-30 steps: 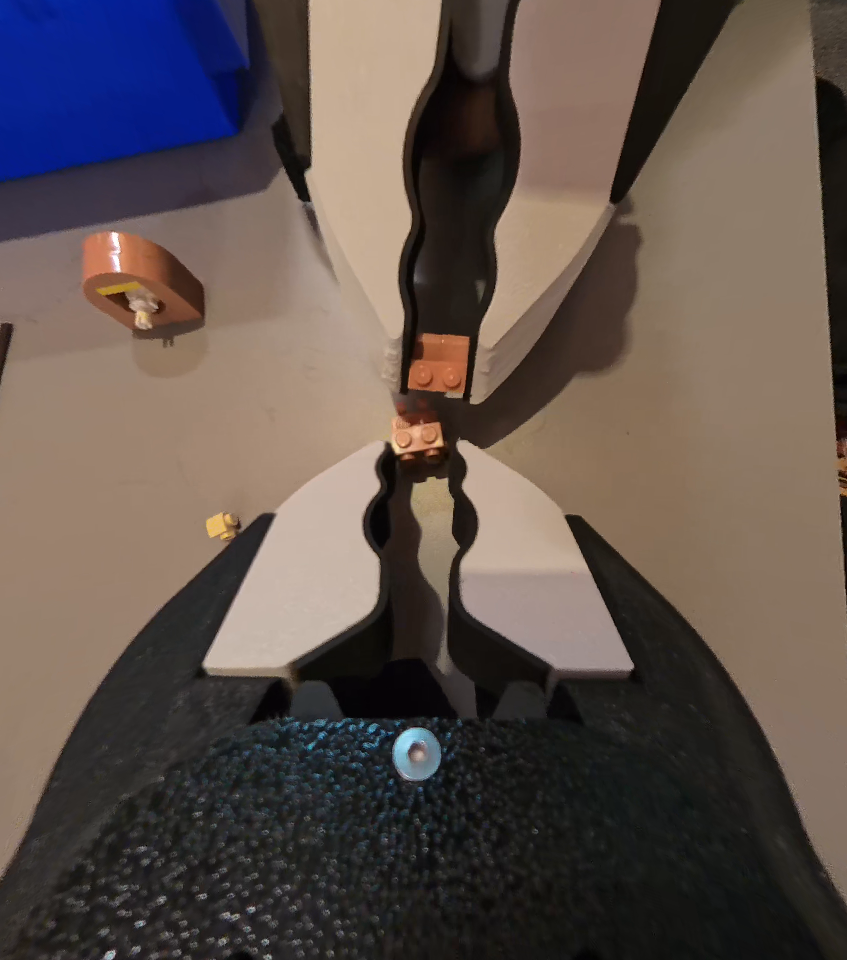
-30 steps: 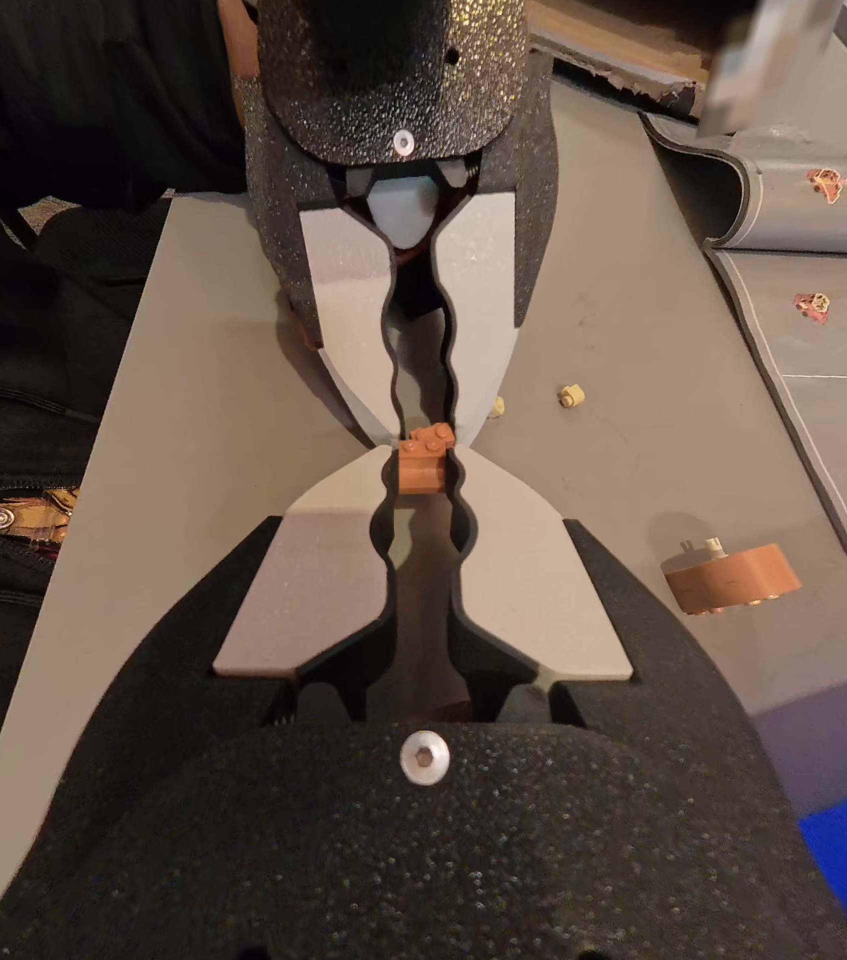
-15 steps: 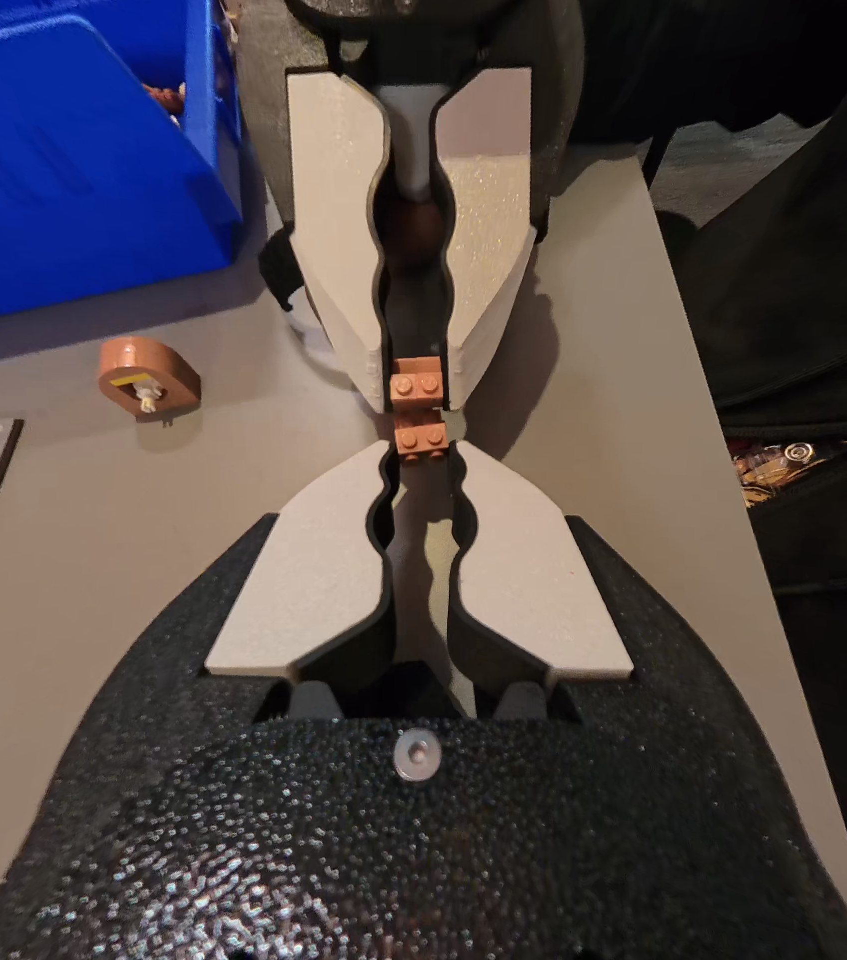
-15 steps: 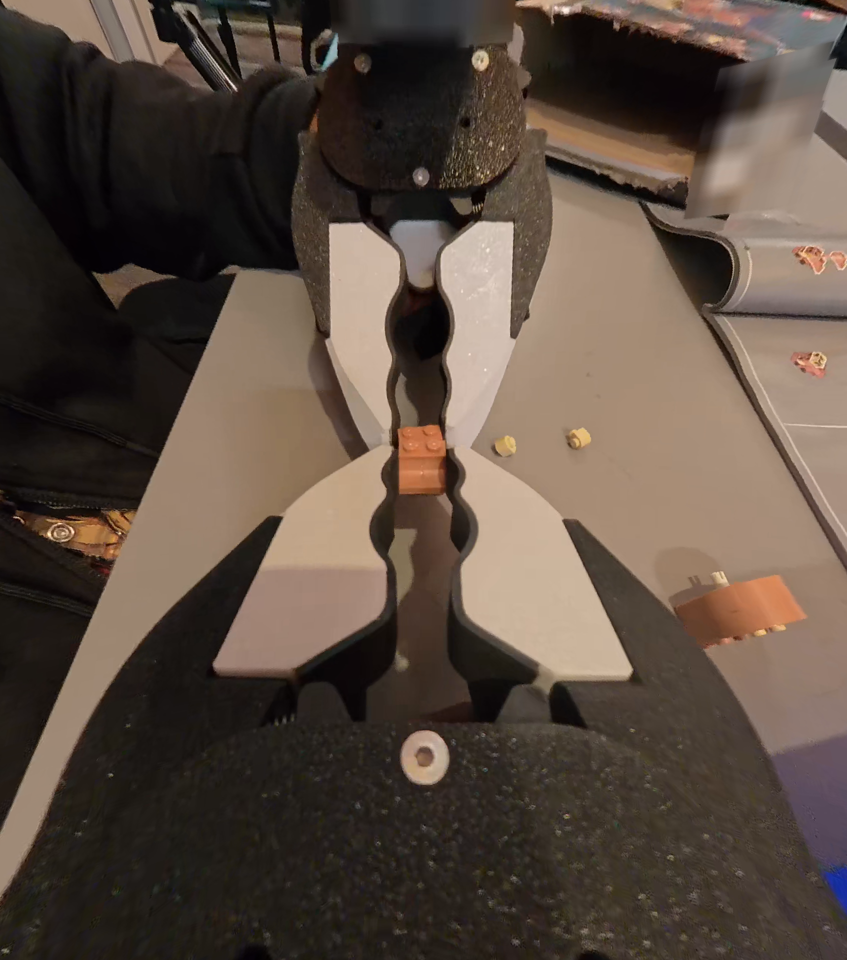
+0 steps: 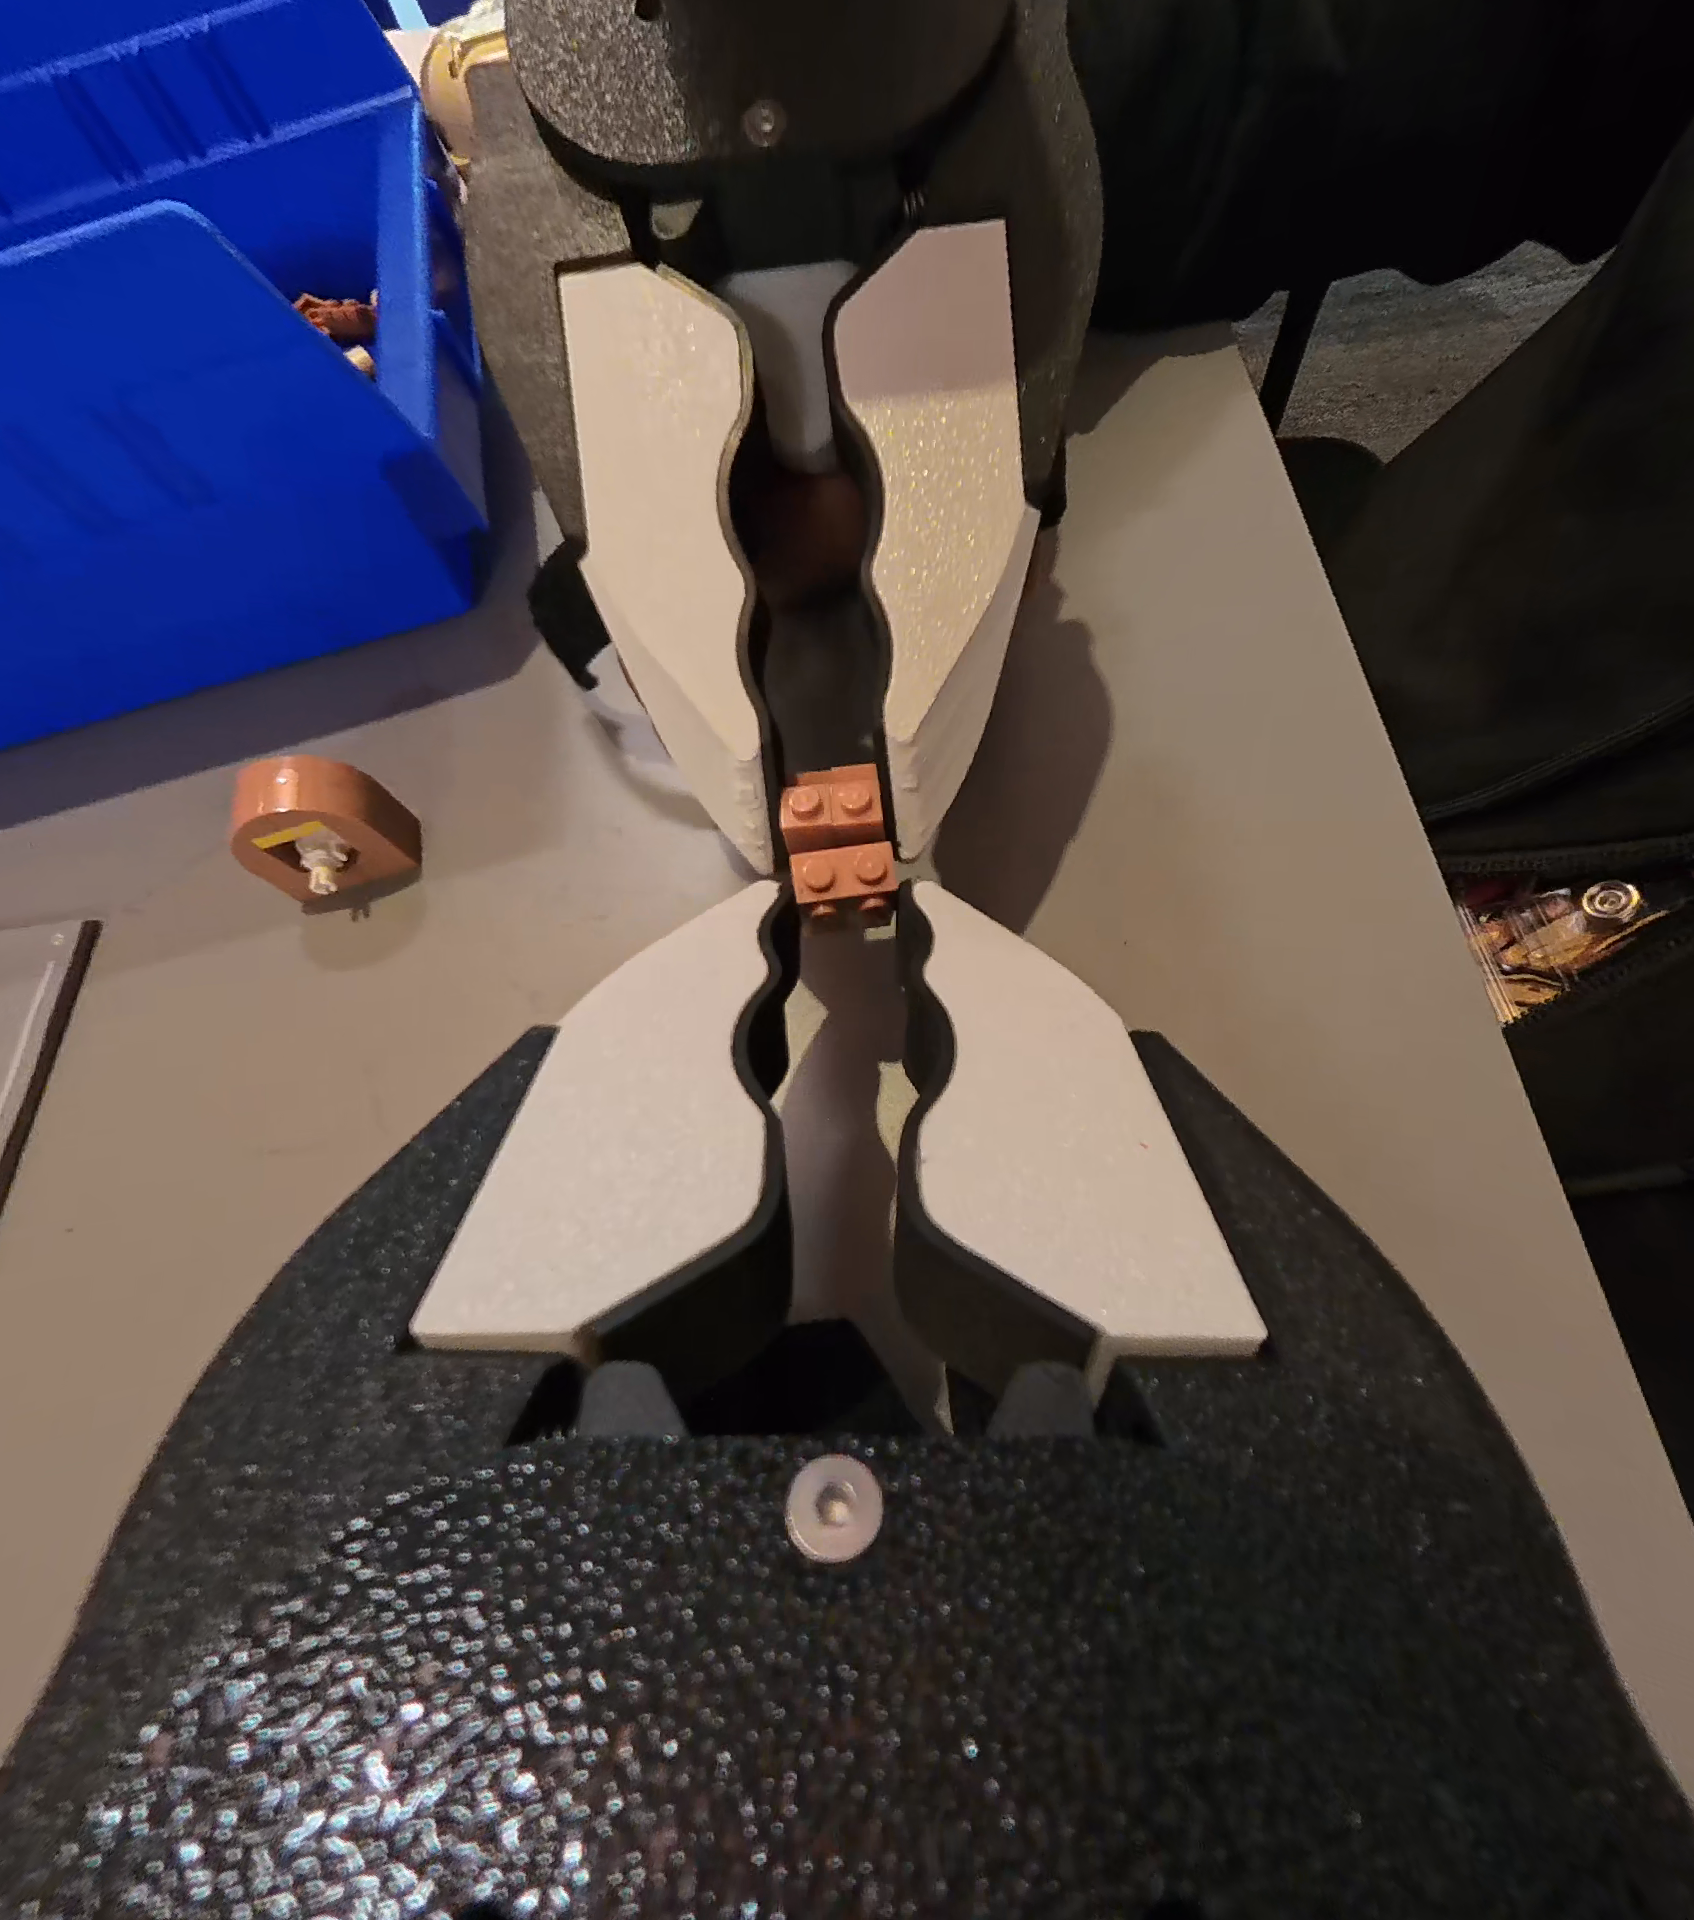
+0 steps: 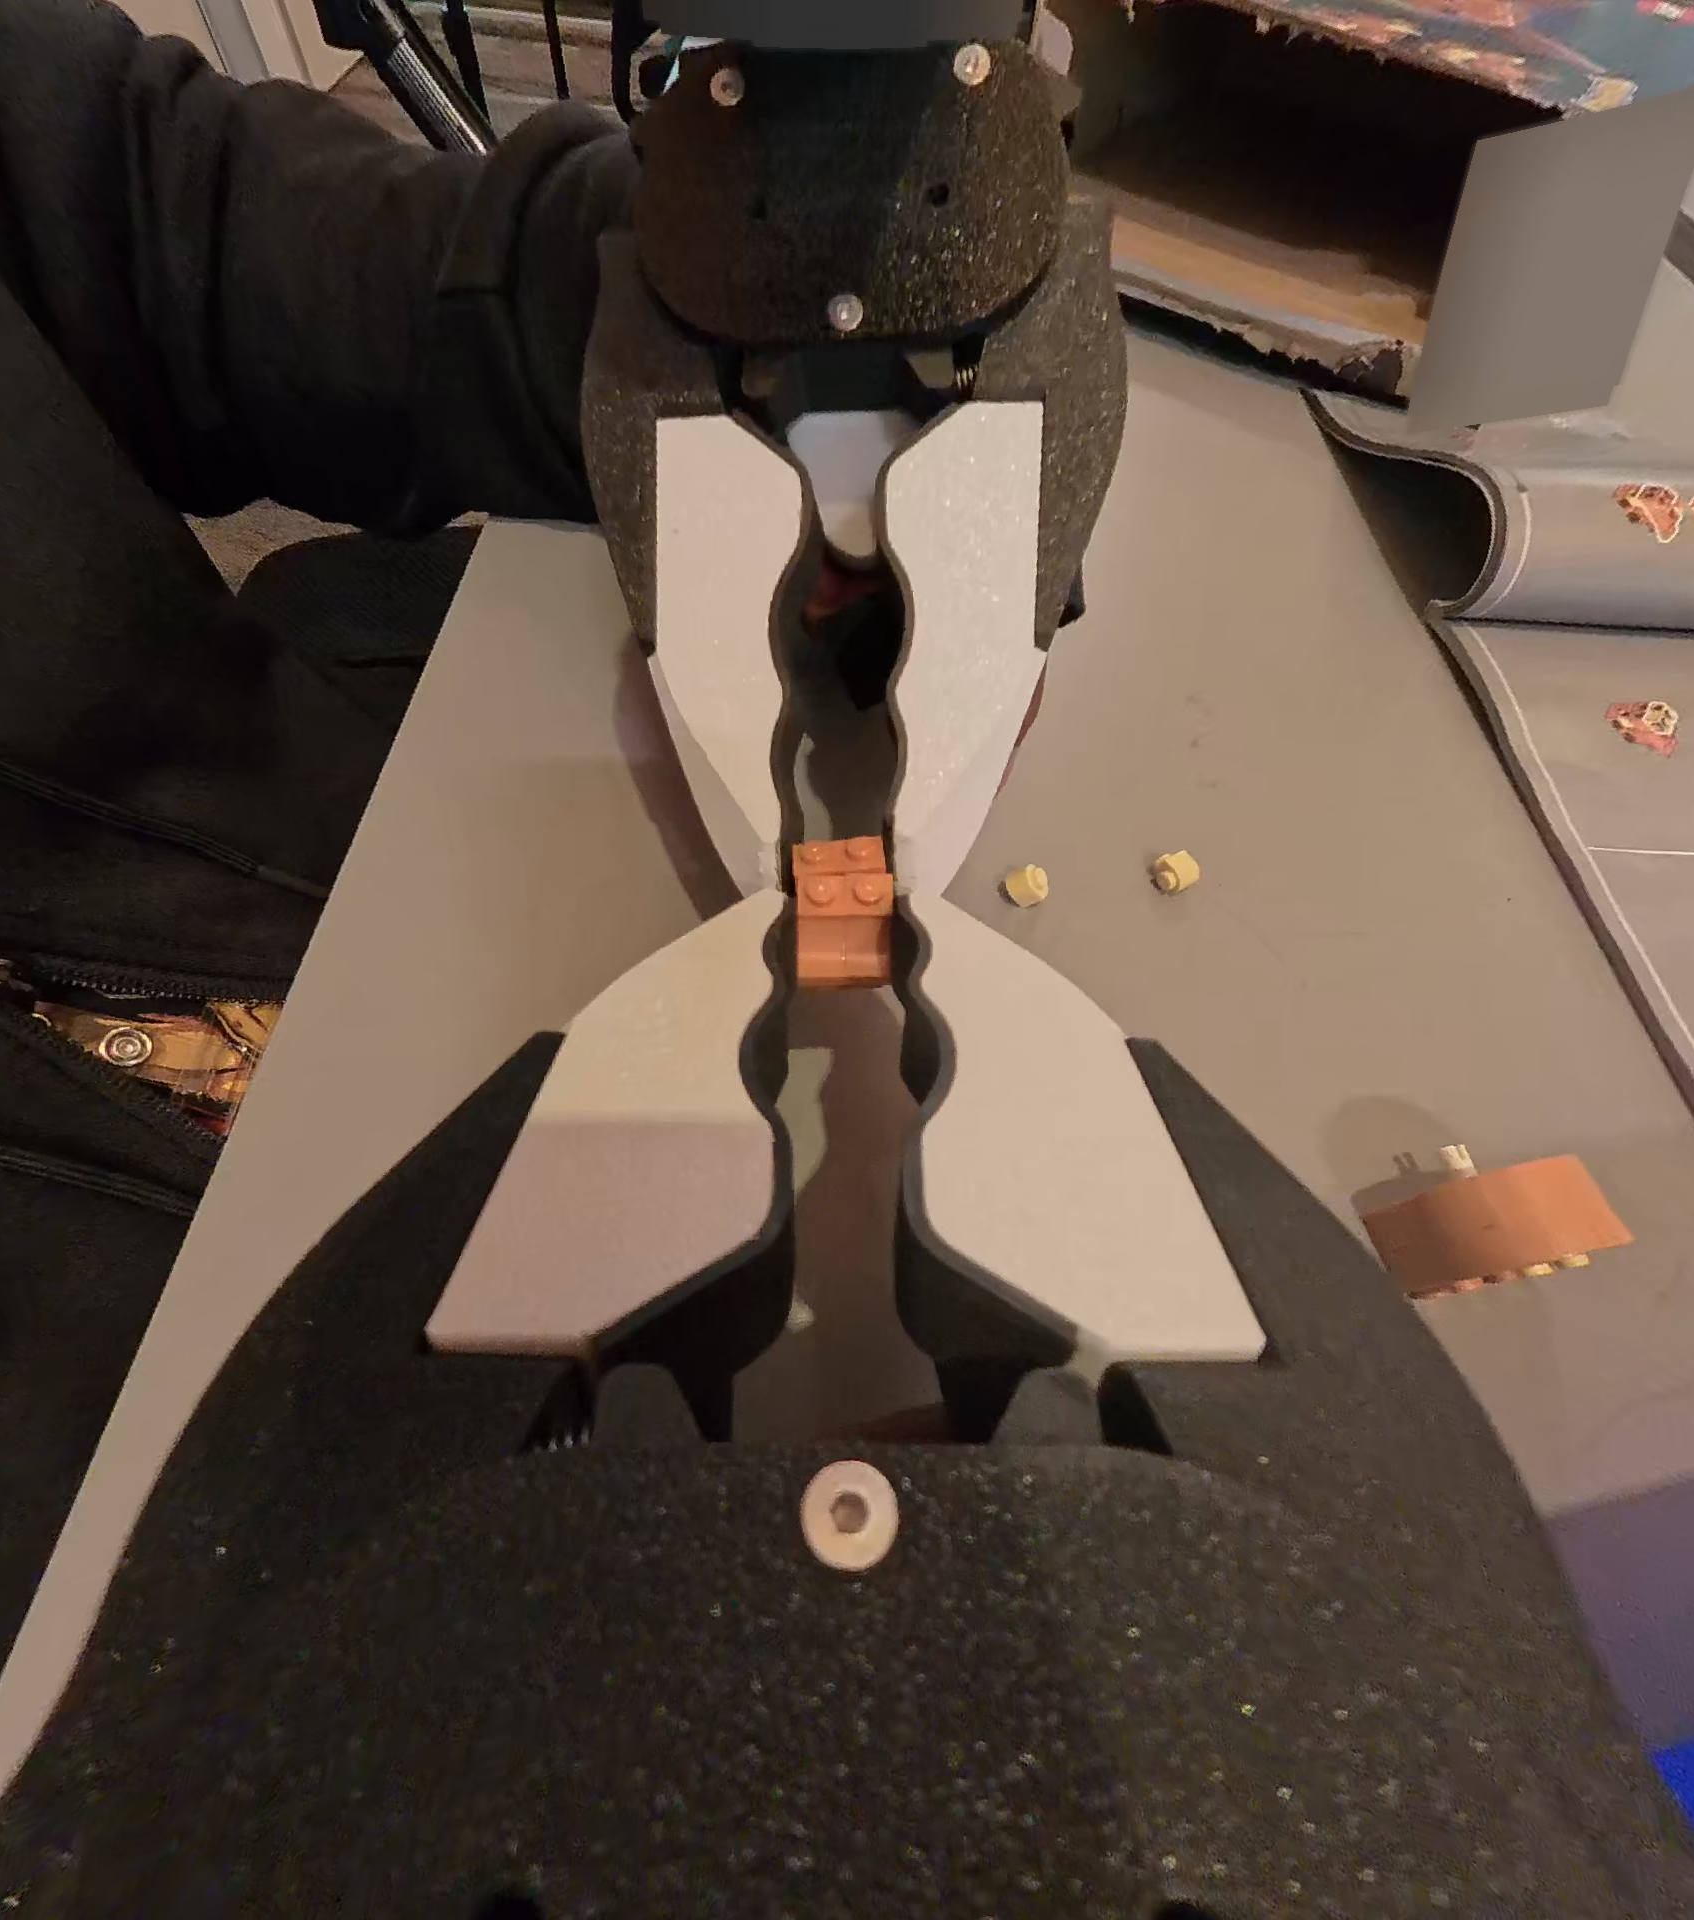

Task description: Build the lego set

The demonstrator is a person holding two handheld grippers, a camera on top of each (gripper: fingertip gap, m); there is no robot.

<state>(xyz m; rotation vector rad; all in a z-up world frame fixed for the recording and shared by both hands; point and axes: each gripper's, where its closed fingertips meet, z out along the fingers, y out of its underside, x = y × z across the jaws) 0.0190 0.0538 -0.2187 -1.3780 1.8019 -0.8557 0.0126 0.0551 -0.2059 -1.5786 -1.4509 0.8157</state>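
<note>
While tip to tip, hand-held grippers [image 5: 843,904] [image 6: 843,935], bricks [image 5: 843,873] touching.

The grey table [image 6: 1238,665] carries a brown rounded block [image 6: 1492,1226] — take it as the landmark. Two small cream studs [image 6: 1026,885] [image 6: 1175,871] lie apart on the bare top beyond the block. An open grey booklet [image 6: 1674,831] lies flat just to the right of the block — and a blue bin [image 5: 147,436] stands near the block.

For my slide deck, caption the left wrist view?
Two grippers meet tip to tip over a grey table, each clamping a brown brick.
</note>
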